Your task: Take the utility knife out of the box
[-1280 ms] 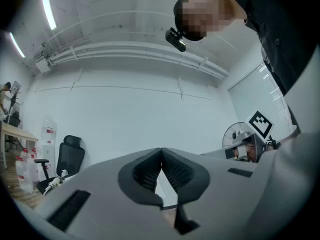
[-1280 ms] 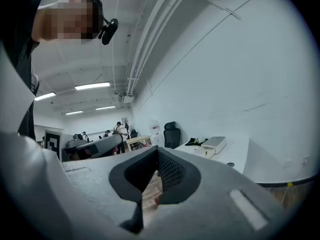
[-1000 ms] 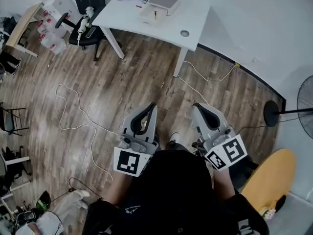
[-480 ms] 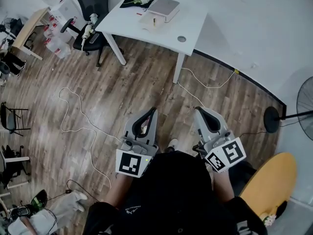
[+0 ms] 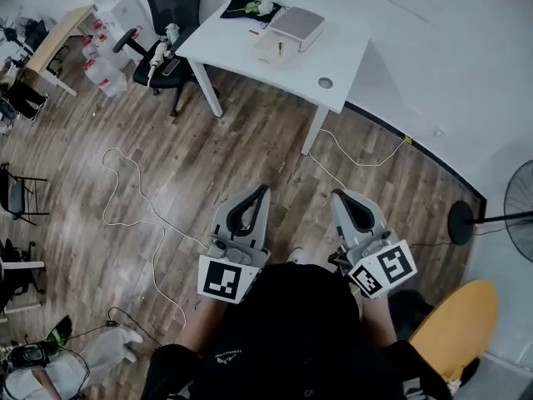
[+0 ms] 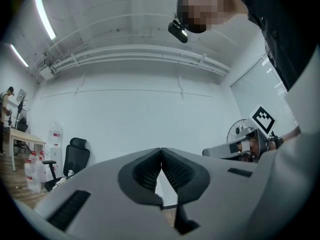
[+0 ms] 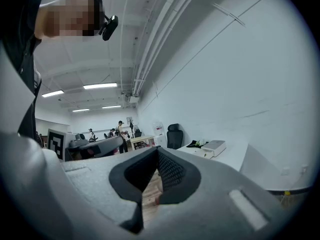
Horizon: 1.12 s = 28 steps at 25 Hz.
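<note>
The left tool and the right tool are held side by side close in front of the person's body, both pointing out over the wood floor and level with each other. In its own view the left tool's pads meet at the tips with nothing between them, so it is closed and empty; the right tool's pads likewise touch at the tips and grip nothing. The box sits well apart from both tools, far ahead of them on the white bench, slightly nearer the right tool's line than the left's. It shows a grey upper part and a pale lower part nearer the tools. A small thin item lies on that pale part, too small to tell whether it is the utility knife. Just beyond the box, left of it, a black cloth lies on the bench. A black office chair stands far ahead and left of the left tool, beside the bench. A white cable snakes across the floor to the left of the left tool.
</note>
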### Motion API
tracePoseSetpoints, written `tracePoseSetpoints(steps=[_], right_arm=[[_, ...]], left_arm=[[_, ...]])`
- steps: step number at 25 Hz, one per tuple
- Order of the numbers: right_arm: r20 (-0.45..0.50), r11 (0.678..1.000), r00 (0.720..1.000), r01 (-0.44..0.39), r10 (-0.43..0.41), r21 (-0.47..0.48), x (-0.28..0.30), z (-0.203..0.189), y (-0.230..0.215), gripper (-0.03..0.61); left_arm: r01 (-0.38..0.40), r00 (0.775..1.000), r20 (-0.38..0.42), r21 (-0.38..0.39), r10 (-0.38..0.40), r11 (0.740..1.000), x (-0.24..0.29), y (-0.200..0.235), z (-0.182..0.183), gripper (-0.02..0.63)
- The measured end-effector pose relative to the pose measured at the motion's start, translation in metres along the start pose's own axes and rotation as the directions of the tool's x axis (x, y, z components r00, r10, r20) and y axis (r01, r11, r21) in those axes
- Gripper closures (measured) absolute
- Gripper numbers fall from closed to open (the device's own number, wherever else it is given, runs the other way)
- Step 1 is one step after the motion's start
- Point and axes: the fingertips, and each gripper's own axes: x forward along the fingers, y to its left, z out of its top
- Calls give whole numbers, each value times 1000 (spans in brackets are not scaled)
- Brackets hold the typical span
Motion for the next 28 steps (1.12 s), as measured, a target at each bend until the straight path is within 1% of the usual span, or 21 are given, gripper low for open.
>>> tracePoseSetpoints(steps=[5, 13, 17, 21, 24, 28], right_arm=[[10, 1000, 1000, 21, -21, -4, 42, 9, 3, 574], [30, 993, 992, 121, -121, 9, 93, 15, -4, 574], [36, 990, 989, 142, -142, 8, 118, 11, -1, 574], [38, 989, 989, 146, -146, -5, 139, 10, 5, 574], [32, 988, 987, 156, -156, -9, 150, 12, 7, 574], [21, 987, 987, 160, -160, -8, 165, 18, -4, 574]], left_arm=[[12, 1000, 9, 1, -12, 1000, 13, 45, 6, 608], [93, 995, 19, -9, -93, 996, 38, 98, 10, 608], [121, 992, 21, -11, -121, 993, 41, 122, 7, 608], [119, 993, 24, -10, -119, 993, 42, 143, 4, 608], [115, 993, 23, -27, -115, 993, 44, 157, 4, 608], [103, 995, 15, -31, -103, 994, 54, 173, 3, 608]])
